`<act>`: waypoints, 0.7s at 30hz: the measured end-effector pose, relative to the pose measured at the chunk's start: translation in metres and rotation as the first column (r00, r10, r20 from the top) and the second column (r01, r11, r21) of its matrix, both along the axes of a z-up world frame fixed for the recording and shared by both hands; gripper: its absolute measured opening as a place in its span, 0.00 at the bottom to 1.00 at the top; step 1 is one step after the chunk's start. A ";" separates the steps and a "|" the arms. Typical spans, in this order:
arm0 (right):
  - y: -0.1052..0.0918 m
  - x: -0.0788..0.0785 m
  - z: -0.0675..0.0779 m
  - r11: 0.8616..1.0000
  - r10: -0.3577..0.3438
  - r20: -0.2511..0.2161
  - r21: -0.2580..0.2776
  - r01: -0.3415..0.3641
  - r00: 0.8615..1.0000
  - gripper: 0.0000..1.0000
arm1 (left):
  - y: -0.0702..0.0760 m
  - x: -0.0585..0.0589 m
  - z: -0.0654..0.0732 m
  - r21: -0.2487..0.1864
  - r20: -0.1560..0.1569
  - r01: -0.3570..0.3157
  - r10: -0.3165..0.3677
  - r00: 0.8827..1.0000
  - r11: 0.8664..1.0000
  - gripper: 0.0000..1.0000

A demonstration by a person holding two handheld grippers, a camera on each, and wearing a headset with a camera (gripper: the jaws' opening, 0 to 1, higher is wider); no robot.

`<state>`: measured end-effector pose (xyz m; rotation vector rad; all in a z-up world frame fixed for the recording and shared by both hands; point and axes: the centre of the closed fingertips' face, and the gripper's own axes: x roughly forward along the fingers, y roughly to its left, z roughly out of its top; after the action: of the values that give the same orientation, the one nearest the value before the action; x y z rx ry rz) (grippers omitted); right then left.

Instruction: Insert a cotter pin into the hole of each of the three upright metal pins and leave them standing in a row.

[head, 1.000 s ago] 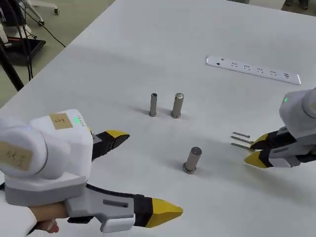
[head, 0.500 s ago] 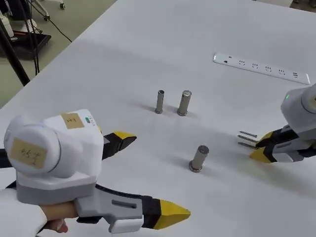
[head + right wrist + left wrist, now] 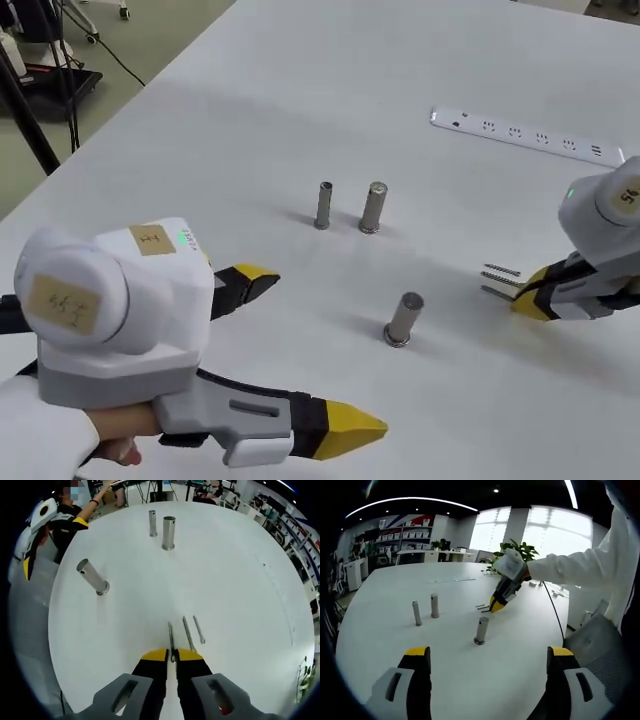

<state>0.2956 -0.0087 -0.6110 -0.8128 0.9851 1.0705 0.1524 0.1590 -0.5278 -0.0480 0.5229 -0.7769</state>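
Observation:
Three upright metal pins stand on the white table: a thin pin, a thicker pin beside it, and a near pin, tilted in the picture, in front of them. In the right gripper view they are the thin pin, the thicker pin and the near pin. Three cotter pins lie flat side by side. My right gripper is shut on the end of the left cotter pin; the other two lie free. My left gripper hovers open, well short of the near pin.
A white power strip lies at the table's far right. A person's white sleeve holds the right gripper. The table's left edge drops to a floor with cables and stands.
The right gripper's jaws have drawn together on the end of the nearest cotter pin. The left gripper stays open and has barely moved. The head camera has shifted a little.

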 end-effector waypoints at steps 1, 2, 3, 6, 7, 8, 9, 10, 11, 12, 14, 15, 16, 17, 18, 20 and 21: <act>0.001 0.000 -0.001 1.000 0.008 0.009 -0.007 -0.008 1.000 0.00 | 0.000 0.000 0.000 0.001 0.000 0.001 -0.001 1.000 1.000 0.96; 0.000 0.001 -0.001 1.000 0.015 0.019 -0.016 -0.014 1.000 0.00 | 0.000 -0.001 0.000 0.004 -0.001 0.003 -0.003 1.000 1.000 0.96; 0.001 0.000 -0.001 0.999 0.028 0.020 -0.025 -0.028 0.999 0.00 | 0.001 -0.001 0.000 0.008 -0.001 0.005 -0.005 1.000 1.000 0.95; 0.001 0.000 0.000 0.999 0.032 0.021 -0.036 -0.031 0.999 0.00 | 0.002 -0.002 0.001 0.008 0.001 0.007 -0.007 1.000 1.000 0.95; 0.000 0.000 0.000 0.999 0.036 0.021 -0.038 -0.036 0.999 0.00 | 0.002 -0.002 0.002 0.007 0.002 0.007 -0.007 1.000 1.000 0.95; 0.001 0.000 0.000 0.998 0.055 0.025 -0.040 -0.054 0.998 0.00 | 0.003 -0.002 0.002 0.008 0.003 0.006 -0.006 1.000 1.000 0.95; 0.000 0.002 0.000 0.997 0.069 0.028 -0.040 -0.068 0.997 0.00 | 0.003 -0.002 0.002 0.010 0.003 0.006 -0.006 1.000 1.000 0.95; 0.000 0.003 0.000 0.998 0.055 0.025 -0.035 -0.054 0.998 0.00 | 0.003 -0.002 0.002 0.010 0.003 0.006 -0.006 1.000 1.000 0.95; 0.000 0.004 0.000 0.999 0.037 0.021 -0.030 -0.037 0.999 0.00 | 0.004 -0.002 0.002 0.010 0.003 0.006 -0.006 1.000 1.000 0.95; 0.000 0.005 0.000 0.999 0.035 0.025 -0.026 -0.035 0.999 0.00 | 0.004 -0.002 0.002 0.010 0.002 0.006 -0.006 1.000 1.000 0.95; 0.001 0.004 0.000 1.000 0.026 0.034 -0.016 -0.025 0.999 0.00 | 0.005 -0.002 0.002 0.011 -0.001 0.005 -0.005 1.000 1.000 0.95; 0.001 0.003 0.000 1.000 -0.003 0.037 -0.017 0.004 0.999 0.00 | 0.006 -0.002 0.002 0.010 -0.002 0.004 -0.004 1.000 1.000 0.94; 0.002 0.003 0.000 1.000 0.010 0.036 -0.019 -0.009 0.999 0.00 | 0.006 -0.002 0.002 0.011 -0.005 0.004 -0.004 1.000 1.000 0.94; 0.002 0.002 0.001 1.000 0.010 0.041 -0.025 -0.009 0.999 0.00 | 0.007 -0.002 0.001 0.013 -0.007 0.003 -0.003 1.000 1.000 0.94; 0.002 0.002 0.001 0.999 0.015 0.045 -0.030 -0.014 0.999 0.00 | 0.008 -0.001 0.001 0.014 -0.009 0.000 0.000 1.000 1.000 0.94; 0.003 0.002 0.001 0.999 0.020 0.055 -0.032 -0.018 0.998 0.00 | 0.009 0.000 0.002 0.010 -0.008 -0.008 0.008 1.000 1.000 0.94; 0.003 0.001 0.001 1.000 0.012 0.056 -0.023 -0.011 0.998 0.00 | 0.010 0.000 0.002 0.007 -0.008 -0.011 0.011 1.000 1.000 0.93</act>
<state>0.2970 -0.0053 -0.6101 -0.8634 0.9482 1.0425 0.1524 0.1687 -0.5256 -0.0482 0.5325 -0.7641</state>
